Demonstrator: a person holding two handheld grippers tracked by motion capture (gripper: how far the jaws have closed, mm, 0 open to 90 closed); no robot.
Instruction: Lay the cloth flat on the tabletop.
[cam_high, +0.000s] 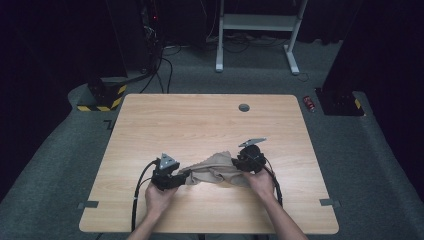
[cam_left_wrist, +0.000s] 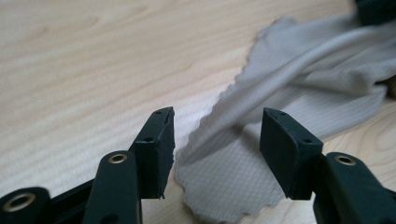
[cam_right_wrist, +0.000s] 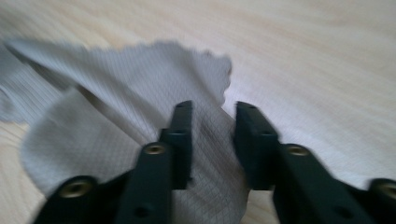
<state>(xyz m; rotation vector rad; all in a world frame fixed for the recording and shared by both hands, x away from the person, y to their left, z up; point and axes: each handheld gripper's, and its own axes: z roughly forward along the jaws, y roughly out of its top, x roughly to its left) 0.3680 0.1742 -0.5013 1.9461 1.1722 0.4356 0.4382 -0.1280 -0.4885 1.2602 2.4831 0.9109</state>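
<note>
My left gripper has its jaws standing wide apart. The scalloped corner of the beige cloth lies flat on the wood between them, and a raised fold runs up through the gap, but neither pad presses on the fabric. My right gripper has its jaws much closer together, with a narrow gap between them, and cloth shows through that gap and under both jaws. The picture there is blurred, so I cannot tell whether the pads actually pinch the fabric or just hang over it.

From the high view, the left gripper sits at the cloth's left end and the right gripper at its right end, each in one of my hands. The cloth is bunched and rumpled between the two, stretched loosely from one to the other. It lies on the near half of the wooden table, roughly centred left to right. A small round grey grommet sits in the tabletop near the far edge, well apart from the cloth.
</note>
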